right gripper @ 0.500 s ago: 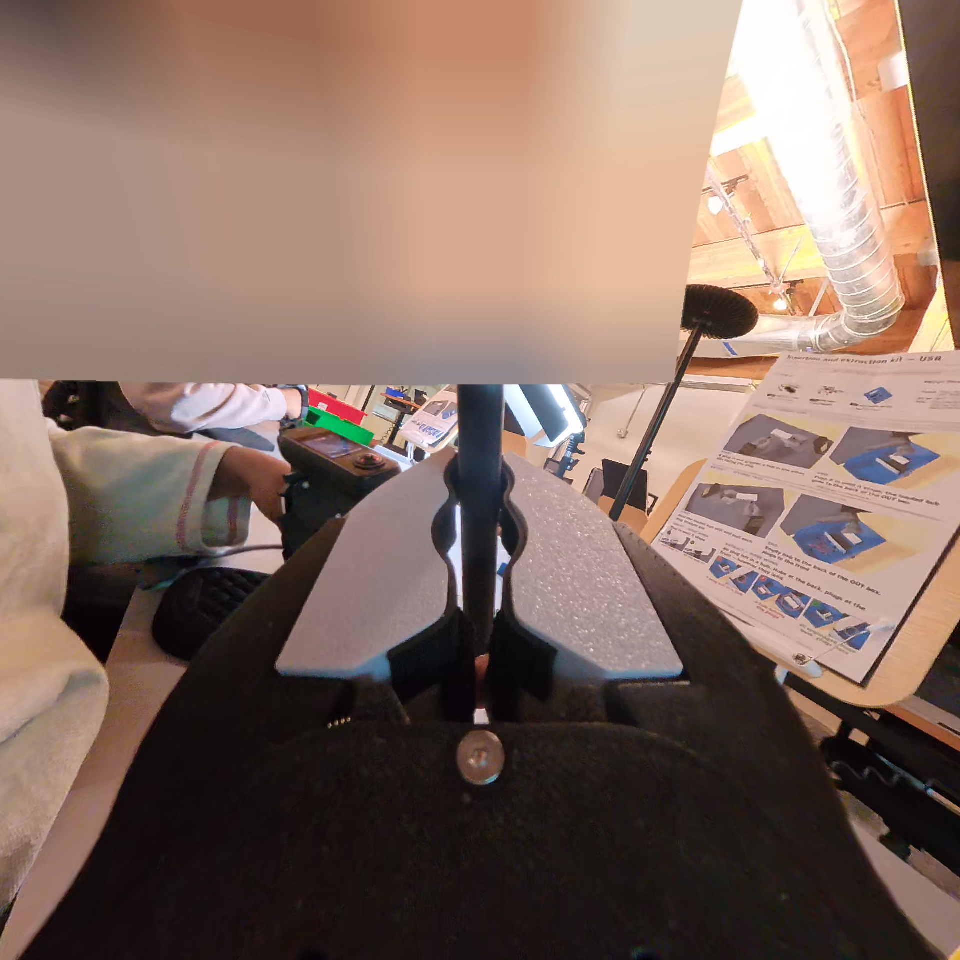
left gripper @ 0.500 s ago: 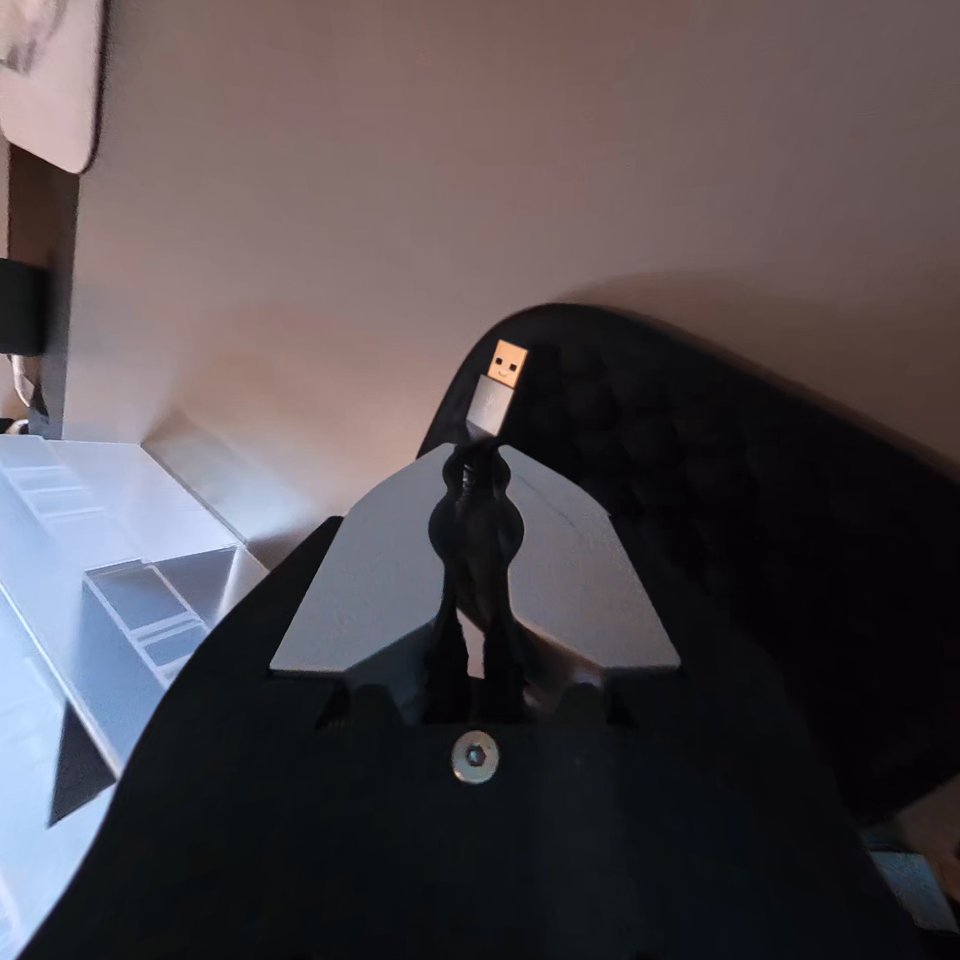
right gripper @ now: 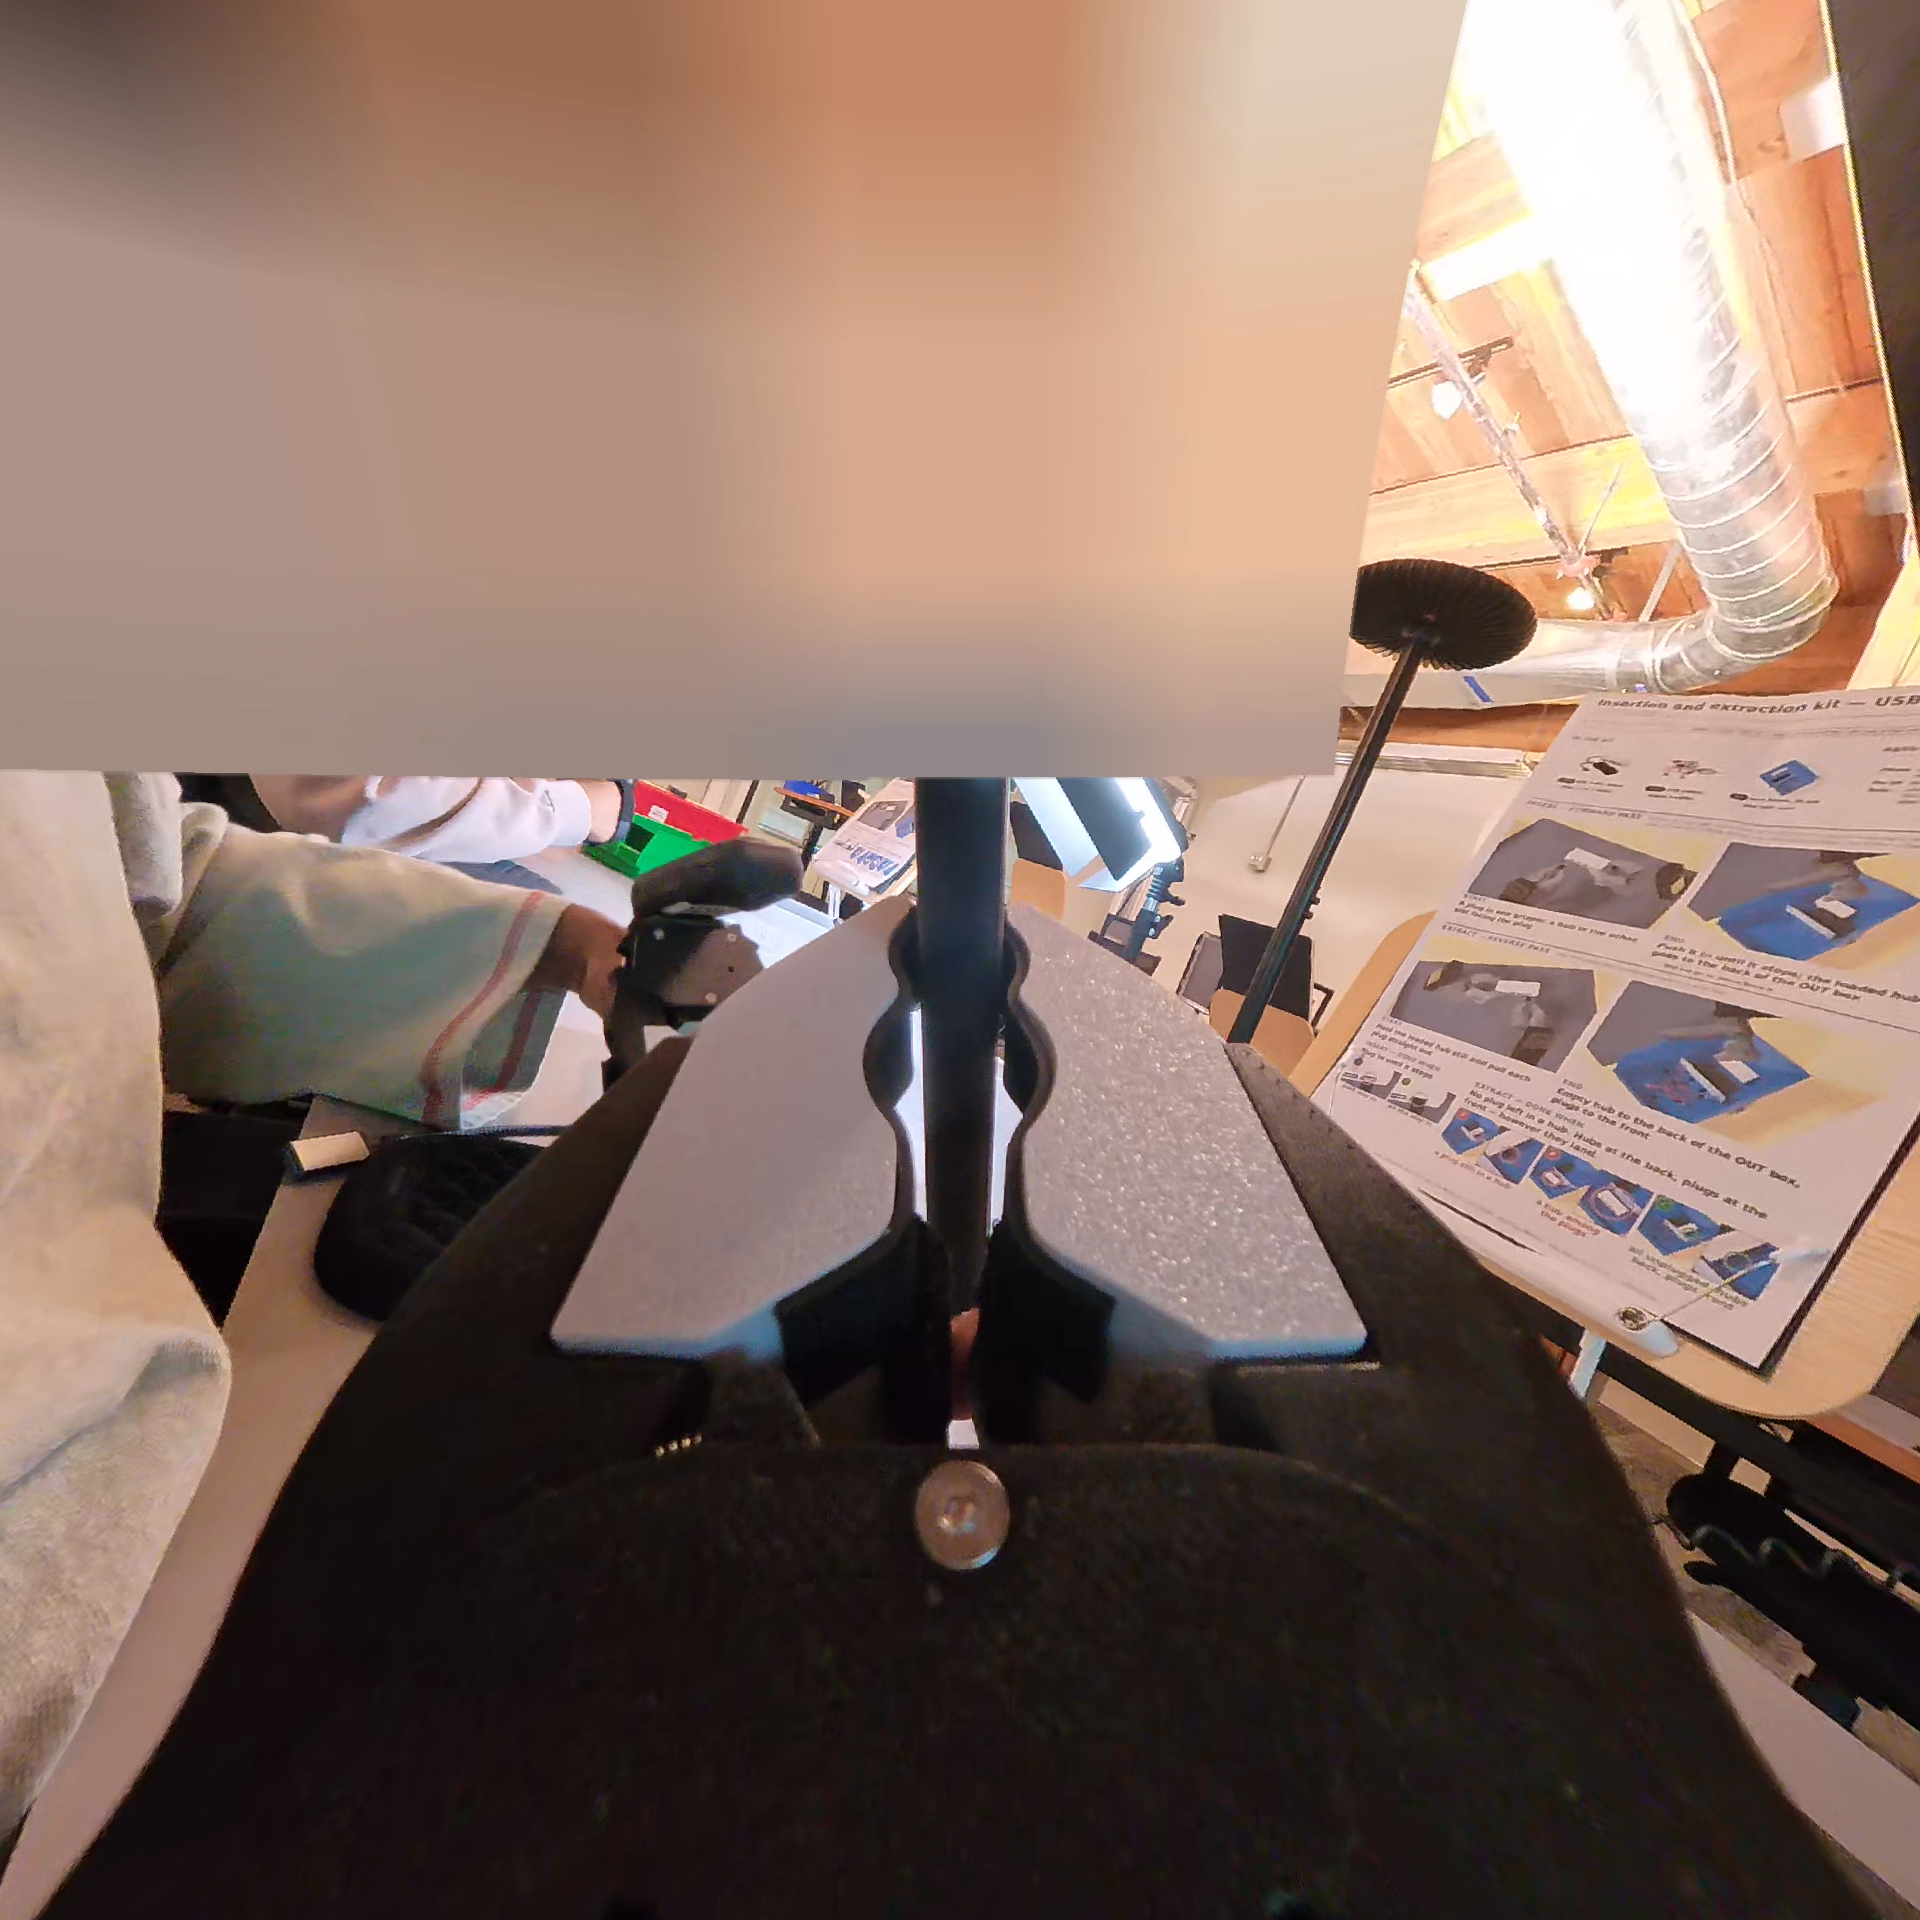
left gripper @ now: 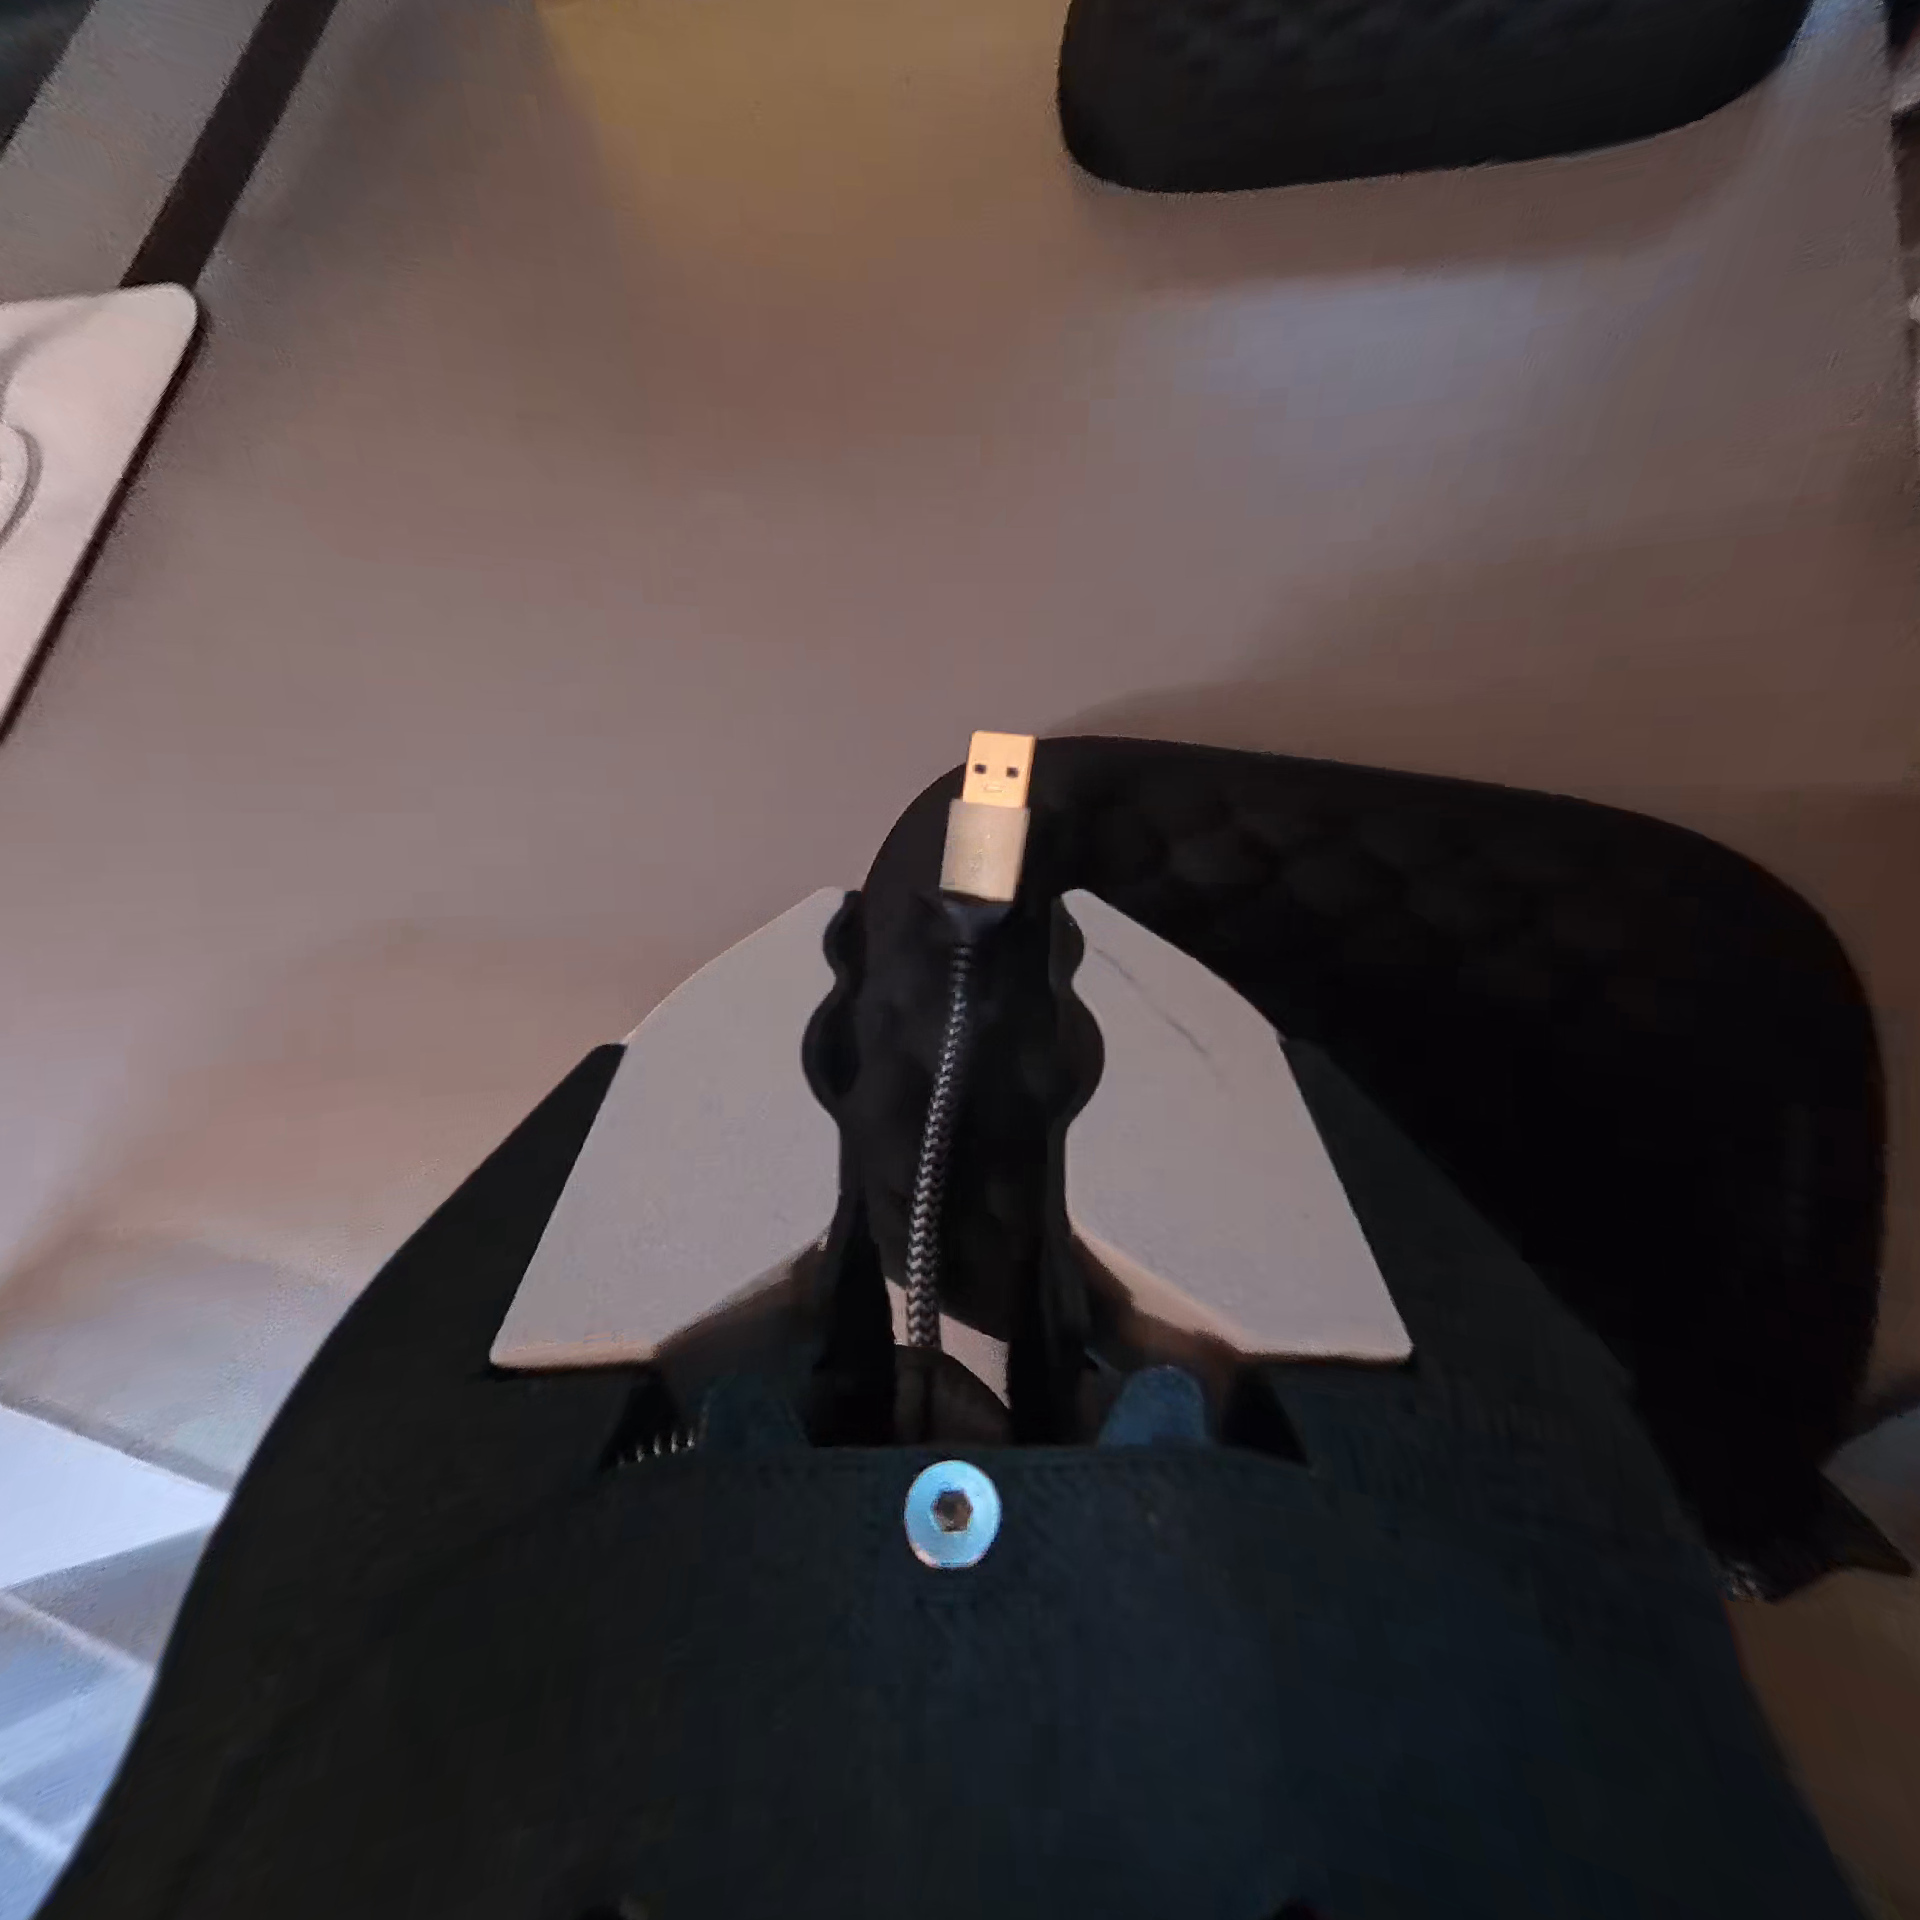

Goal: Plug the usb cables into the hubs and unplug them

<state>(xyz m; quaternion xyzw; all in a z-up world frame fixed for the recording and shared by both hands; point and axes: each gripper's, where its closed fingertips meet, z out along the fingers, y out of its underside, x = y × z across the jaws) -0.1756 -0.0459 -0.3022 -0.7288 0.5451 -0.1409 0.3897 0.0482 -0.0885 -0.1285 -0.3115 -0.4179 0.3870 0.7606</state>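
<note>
USB cable (left gripper: 940, 1132) is sitting pinched in the closed left hand-held gripper (left gripper: 961, 914), its gold plug (left gripper: 1000, 771) sticking out above the counter (left gripper: 727, 520). Right hand-held gripper (right gripper: 958, 935) is showing a narrow gap at its tips, a black pole (right gripper: 958, 997) lining up in the gap; I cannot tell whether it is gripping it.

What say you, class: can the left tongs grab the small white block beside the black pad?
Probably not: the left tongs are shut on the USB cable, leaving no free grip for the white block.
</note>
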